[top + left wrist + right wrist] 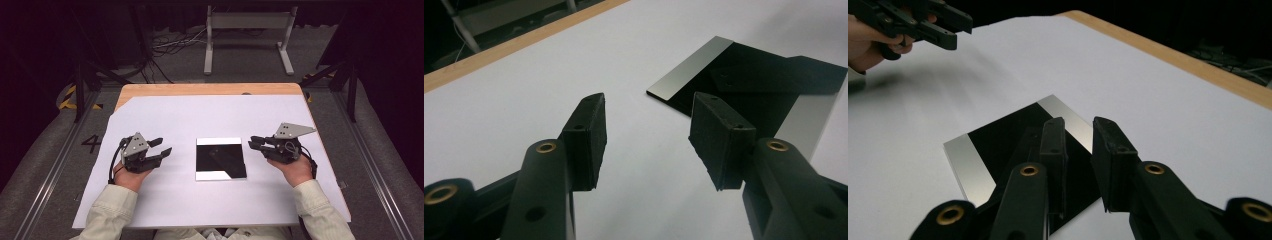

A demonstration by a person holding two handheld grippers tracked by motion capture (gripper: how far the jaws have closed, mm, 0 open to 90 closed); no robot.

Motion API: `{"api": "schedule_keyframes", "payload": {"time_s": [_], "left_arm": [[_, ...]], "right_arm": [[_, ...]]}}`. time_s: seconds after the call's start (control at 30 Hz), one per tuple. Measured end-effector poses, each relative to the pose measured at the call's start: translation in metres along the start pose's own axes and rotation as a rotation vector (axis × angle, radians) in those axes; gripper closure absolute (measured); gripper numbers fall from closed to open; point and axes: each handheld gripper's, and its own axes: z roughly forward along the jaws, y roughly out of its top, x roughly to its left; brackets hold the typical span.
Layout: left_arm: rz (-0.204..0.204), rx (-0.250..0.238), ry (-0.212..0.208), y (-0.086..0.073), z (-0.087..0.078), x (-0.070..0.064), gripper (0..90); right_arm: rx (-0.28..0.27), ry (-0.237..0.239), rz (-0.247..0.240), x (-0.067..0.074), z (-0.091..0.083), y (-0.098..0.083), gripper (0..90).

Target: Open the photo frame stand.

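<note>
From above, a square mirror-like plate [221,158] lies flat on the white sheet [200,115], midway between the two grippers. Left gripper [161,147] hovers just beside the plate's near-left edge, jaws spread, nothing between them. Right gripper [256,142] sits off the opposite edge, jaws parted only a little, also empty. Both point inward at the plate, likely squared up to take it from two sides. Open sheet lies all round; the wooden table edge [210,89] is well beyond the jaws.

Left gripper view: left gripper [649,125] is released, wide gap, pads clear of everything. Plate [774,85] lies ahead and to the right of the jaws, apart from them; its bright strip edge faces the gripper. Bare sheet lies beneath and ahead, so there is free room to slide in low.

Right gripper view: right gripper [1079,142] holds a narrow gap, no thing in it. Plate [998,140] lies directly under and ahead of the tips; contact cannot be told, though they look raised. Other gripper [943,27] is far off to the upper left. The plate's thin edges sit flush on the sheet, so catching one looks fiddly.
</note>
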Motion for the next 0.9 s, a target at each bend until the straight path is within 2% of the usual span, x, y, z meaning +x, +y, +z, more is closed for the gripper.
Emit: {"api": "schedule_keyframes", "payload": {"time_s": [0.1,0.2,0.3,0.43,0.53,0.7,0.9], "left_arm": [[0.007,-0.009,-0.01,0.0,0.0,0.0,48.8],[-0.006,-0.011,-0.013,-0.001,-0.001,0.001,48.6],[-0.003,-0.004,0.003,-0.001,0.0,0.001,48.6],[-0.008,0.005,0.025,-0.002,0.0,0.002,48.7],[-0.02,0.011,0.027,-0.003,0.0,0.002,48.6],[-0.016,0.016,0.024,-0.003,0.002,0.001,48.6],[-0.005,0.029,0.022,-0.003,0.003,-0.001,48.6]], "right_arm": [[-0.014,-0.006,-0.01,0.002,-0.003,-0.001,72.6],[-0.014,-0.007,-0.003,0.004,-0.004,-0.002,68.0],[-0.018,-0.018,-0.001,0.005,-0.004,-0.002,64.9],[-0.032,-0.028,0.035,0.01,-0.004,-0.003,59.6],[-0.025,-0.034,0.023,0.015,-0.002,-0.004,56.3],[0.009,-0.048,-0.004,0.025,-0.003,-0.004,49.5],[0.089,-0.056,-0.041,0.033,0.003,-0.004,48.8]]}}
